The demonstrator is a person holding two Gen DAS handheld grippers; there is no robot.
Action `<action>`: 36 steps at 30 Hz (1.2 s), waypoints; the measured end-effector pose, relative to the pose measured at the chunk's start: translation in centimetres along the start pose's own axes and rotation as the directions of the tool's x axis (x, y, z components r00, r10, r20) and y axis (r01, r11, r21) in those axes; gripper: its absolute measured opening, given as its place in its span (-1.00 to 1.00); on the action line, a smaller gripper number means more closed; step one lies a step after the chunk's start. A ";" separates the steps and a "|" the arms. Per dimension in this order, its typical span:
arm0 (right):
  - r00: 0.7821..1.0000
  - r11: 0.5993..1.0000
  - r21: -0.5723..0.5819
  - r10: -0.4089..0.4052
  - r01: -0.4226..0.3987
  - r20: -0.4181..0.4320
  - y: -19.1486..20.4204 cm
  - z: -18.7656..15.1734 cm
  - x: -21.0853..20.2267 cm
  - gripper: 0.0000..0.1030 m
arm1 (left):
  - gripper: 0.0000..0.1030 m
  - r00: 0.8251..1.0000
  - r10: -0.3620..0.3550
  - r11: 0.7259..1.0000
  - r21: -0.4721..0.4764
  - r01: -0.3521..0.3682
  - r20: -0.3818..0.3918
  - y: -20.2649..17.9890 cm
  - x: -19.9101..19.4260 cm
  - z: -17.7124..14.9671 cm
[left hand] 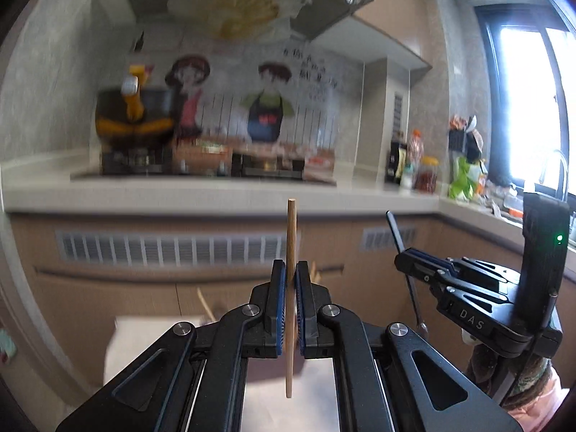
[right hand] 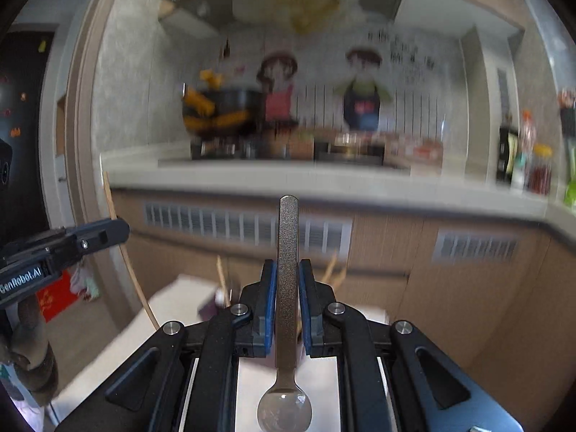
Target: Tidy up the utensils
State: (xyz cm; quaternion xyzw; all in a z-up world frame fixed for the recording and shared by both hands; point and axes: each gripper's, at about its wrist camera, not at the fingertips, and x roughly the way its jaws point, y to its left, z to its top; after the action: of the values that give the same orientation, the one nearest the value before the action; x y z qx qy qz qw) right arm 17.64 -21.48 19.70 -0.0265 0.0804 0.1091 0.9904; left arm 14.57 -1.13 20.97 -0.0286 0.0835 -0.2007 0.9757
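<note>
**Small kitchen, bright window on the right**

Pale countertop (left hand: 216, 194) runs along the back wall with wood-look cabinets (left hand: 108, 288) under it. Range hood (left hand: 244, 3) at top centre, cartoon splashback (left hand: 259, 108) below. Grey marbled walls (left hand: 46, 90). Daylight blasts through the window (left hand: 525, 100) at the right edge.

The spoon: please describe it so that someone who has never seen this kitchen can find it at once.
Facing the long kitchen counter, look at the right hand-held gripper in the foreground. Clamped upright between its blue pads is the metal spoon, its flat speckled handle pointing up and its round bowl hanging below. The left hand-held gripper holds a thin wooden chopstick instead.
</note>
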 end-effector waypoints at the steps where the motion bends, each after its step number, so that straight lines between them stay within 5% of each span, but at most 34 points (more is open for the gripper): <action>1: 1.000 1.000 0.001 -0.006 0.006 0.026 -0.1 1.1 0.5 -0.78 | -0.90 1.000 0.003 1.000 0.011 -0.003 0.020 0.0 0.3 1.1; 8: 0.997 0.998 0.058 0.017 -0.022 0.077 -1.4 3.9 6.5 -0.78 | -0.90 0.995 0.034 0.999 0.017 -0.036 0.094 2.2 4.7 4.8; 25: 0.980 0.997 0.021 0.079 -0.076 -0.183 -2.0 -3.4 15.7 -0.86 | -0.90 0.989 0.038 0.993 -0.109 -0.054 -0.145 9.4 17.4 -2.3; 29: 0.928 0.973 -0.068 0.190 -0.223 -0.319 -1.7 -6.6 14.9 -0.84 | -0.90 0.987 0.033 0.992 -0.112 -0.051 -0.158 9.5 17.6 -3.2; 31: 0.884 0.955 -0.115 0.201 -0.272 -0.423 -1.2 -9.4 14.3 -0.74 | -0.90 0.988 0.028 0.993 -0.108 -0.045 -0.151 9.5 17.0 -3.3; 33: 0.839 0.962 -0.101 0.167 -0.254 -0.518 -1.2 -12.4 14.4 -0.48 | -0.90 0.990 0.026 0.993 -0.113 -0.042 -0.139 9.4 16.3 -3.4; 34: 0.800 0.971 -0.070 0.146 -0.228 -0.582 -1.5 -14.7 14.6 -0.34 | -0.90 0.991 0.024 0.993 -0.115 -0.039 -0.131 9.4 15.9 -3.3; 36: 0.750 0.989 -0.017 0.102 -0.149 -0.654 -2.0 -18.1 15.2 -0.26 | -0.90 0.993 0.015 0.993 -0.116 -0.029 -0.117 9.2 15.0 -3.2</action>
State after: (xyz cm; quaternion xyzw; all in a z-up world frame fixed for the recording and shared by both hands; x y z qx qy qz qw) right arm 29.97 -21.49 -0.62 -0.0908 0.4172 0.1618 0.8897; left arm 31.16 1.25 14.70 -0.0734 0.1521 -0.1858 0.9680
